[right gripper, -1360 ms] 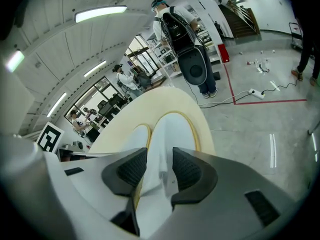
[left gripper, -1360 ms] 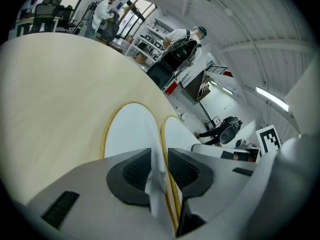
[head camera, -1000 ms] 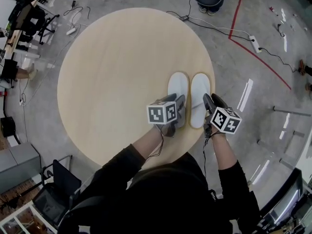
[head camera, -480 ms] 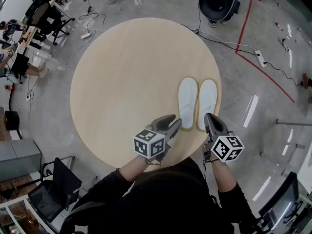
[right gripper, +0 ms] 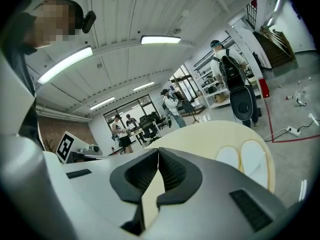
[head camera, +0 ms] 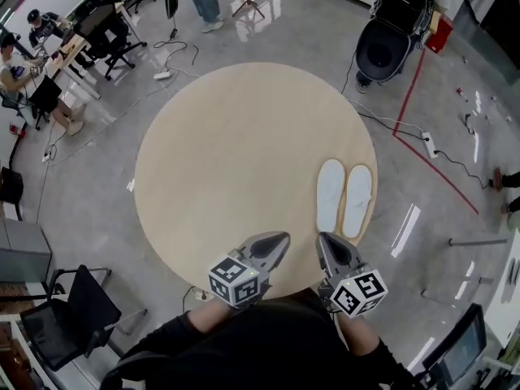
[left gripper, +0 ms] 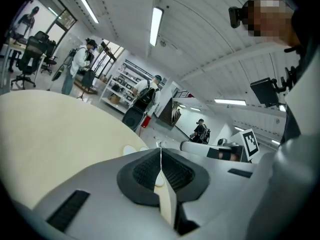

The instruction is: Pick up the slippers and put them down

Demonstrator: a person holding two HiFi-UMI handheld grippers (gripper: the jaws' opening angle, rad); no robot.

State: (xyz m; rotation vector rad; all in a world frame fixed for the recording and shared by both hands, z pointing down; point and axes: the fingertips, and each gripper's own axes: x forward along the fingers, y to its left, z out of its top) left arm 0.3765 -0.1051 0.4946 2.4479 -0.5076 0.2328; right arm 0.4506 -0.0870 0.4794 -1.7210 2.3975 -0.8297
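Two white slippers [head camera: 329, 195] [head camera: 357, 200] lie side by side, soles down, near the right edge of the round pale wooden table [head camera: 236, 161]. Both grippers hang over the table's near edge, well short of the slippers. My left gripper [head camera: 280, 238] points at the table, its jaws closing to a meeting of the tips [left gripper: 160, 151] with nothing between them. My right gripper [head camera: 321, 238] is the same, jaws closing with tips together [right gripper: 158, 151] and empty. The slippers [right gripper: 242, 156] show ahead and to the right in the right gripper view, and only small [left gripper: 131, 149] in the left gripper view.
A black round-seated chair [head camera: 382, 51] stands beyond the table's far right. A power strip with cables [head camera: 426, 145] and a red tape line [head camera: 435, 177] lie on the floor at right. A black chair [head camera: 61, 323] is at lower left. People and desks [head camera: 49, 71] fill the upper left.
Both grippers have pulled back from the slippers toward me and risen, and their jaws have gone from open to shut. The slippers stay on the table.
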